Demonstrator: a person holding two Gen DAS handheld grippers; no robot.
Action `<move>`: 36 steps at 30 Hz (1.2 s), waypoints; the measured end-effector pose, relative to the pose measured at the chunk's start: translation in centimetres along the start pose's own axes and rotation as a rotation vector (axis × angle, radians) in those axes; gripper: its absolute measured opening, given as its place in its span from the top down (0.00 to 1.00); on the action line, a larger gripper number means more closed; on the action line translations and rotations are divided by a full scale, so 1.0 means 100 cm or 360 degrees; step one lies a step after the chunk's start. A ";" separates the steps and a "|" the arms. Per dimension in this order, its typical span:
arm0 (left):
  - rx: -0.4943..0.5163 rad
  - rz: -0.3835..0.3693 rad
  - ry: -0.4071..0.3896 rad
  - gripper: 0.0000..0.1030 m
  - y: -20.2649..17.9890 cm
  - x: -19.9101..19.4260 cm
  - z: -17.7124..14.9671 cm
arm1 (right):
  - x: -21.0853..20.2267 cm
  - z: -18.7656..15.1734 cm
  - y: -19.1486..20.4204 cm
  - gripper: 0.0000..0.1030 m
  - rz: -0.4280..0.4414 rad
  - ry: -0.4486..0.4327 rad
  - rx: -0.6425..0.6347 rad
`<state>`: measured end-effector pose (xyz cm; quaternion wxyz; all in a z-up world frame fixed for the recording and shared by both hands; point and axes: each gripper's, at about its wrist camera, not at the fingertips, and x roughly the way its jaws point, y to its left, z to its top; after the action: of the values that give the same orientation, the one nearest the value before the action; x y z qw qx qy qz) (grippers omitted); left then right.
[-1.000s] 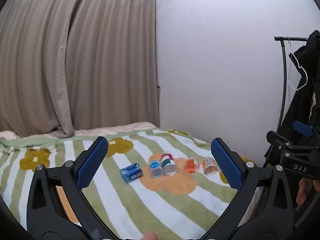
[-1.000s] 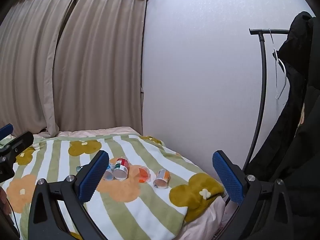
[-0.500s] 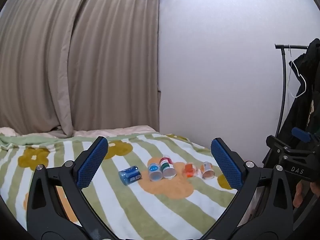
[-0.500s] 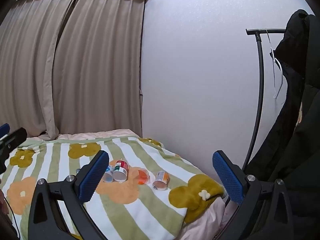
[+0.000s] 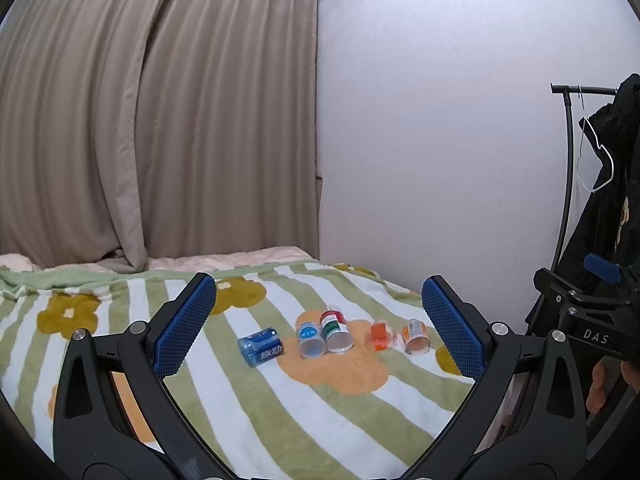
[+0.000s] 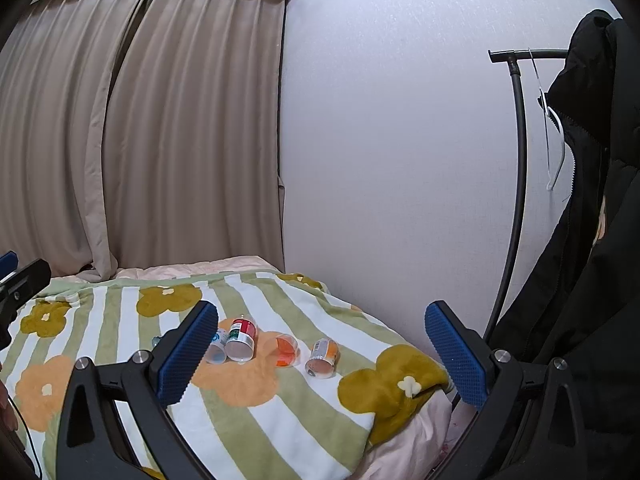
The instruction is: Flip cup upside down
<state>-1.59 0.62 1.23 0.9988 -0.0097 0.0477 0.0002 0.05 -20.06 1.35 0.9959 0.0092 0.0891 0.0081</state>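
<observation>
Bedroom corner here: beige pleated curtains [image 5: 152, 120] on the left, plain white wall on the right, and a bed covered with a green-and-white striped fleece blanket with big flower patches [image 5: 280, 408].

Five little cups sit in a row on the blanket, all tipped on their sides. Going left to right in the left wrist view: a blue plastic cup with white lettering [image 5: 261, 346], a clear cup with a light-blue label [image 5: 310, 338], a clear cup with a red-and-green label [image 5: 337, 329], a clear cup with an orange band [image 5: 381, 335], and a cup with an orange-and-white label [image 5: 416, 336]. Their mouths mostly face the camera. Can't tell which one is the target.

Off at about 3 o'clock there's a black clothes rack [image 6: 516, 184] with a dark coat.

Progress-wise, I'd say nothing's started. The left gripper [image 5: 320, 320] is spread wide and empty, well short of the cups at roughly 12 o'clock. The right gripper [image 6: 320, 352] is spread too, holding nothing. Grabbing, turning and setting a cup mouth-down is all left.
</observation>
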 end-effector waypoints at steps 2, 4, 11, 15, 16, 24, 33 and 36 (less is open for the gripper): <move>-0.0008 -0.0005 0.0008 0.00 0.001 -0.001 -0.001 | 0.001 0.000 0.000 0.00 -0.0005 0.0004 0.0006; -0.0017 -0.0011 0.0016 0.00 0.001 0.000 -0.001 | 0.002 -0.001 0.000 0.00 0.0000 0.0012 0.0017; -0.0022 -0.0033 0.0025 0.00 0.002 0.001 -0.001 | 0.001 -0.001 0.000 0.00 0.0006 0.0011 0.0017; -0.0021 -0.0033 0.0018 0.00 0.004 0.001 -0.001 | 0.000 -0.002 -0.001 0.00 0.0003 0.0005 0.0017; -0.0022 -0.0033 0.0018 0.00 0.004 0.001 -0.001 | 0.000 -0.002 0.000 0.00 0.0001 0.0005 0.0018; -0.0019 -0.0030 0.0021 0.00 0.001 0.003 -0.004 | 0.001 -0.002 -0.001 0.00 0.0001 0.0009 0.0014; -0.0028 -0.0041 0.0031 0.00 0.001 0.001 -0.005 | 0.002 -0.001 -0.002 0.00 -0.0007 0.0014 0.0004; -0.0025 -0.0039 0.0033 0.00 0.000 0.001 -0.006 | 0.001 -0.001 -0.002 0.00 -0.0010 0.0015 0.0001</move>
<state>-1.58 0.65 0.66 0.9981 -0.0182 0.0581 -0.0119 0.17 -20.25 1.23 0.9955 0.0090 0.0939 0.0051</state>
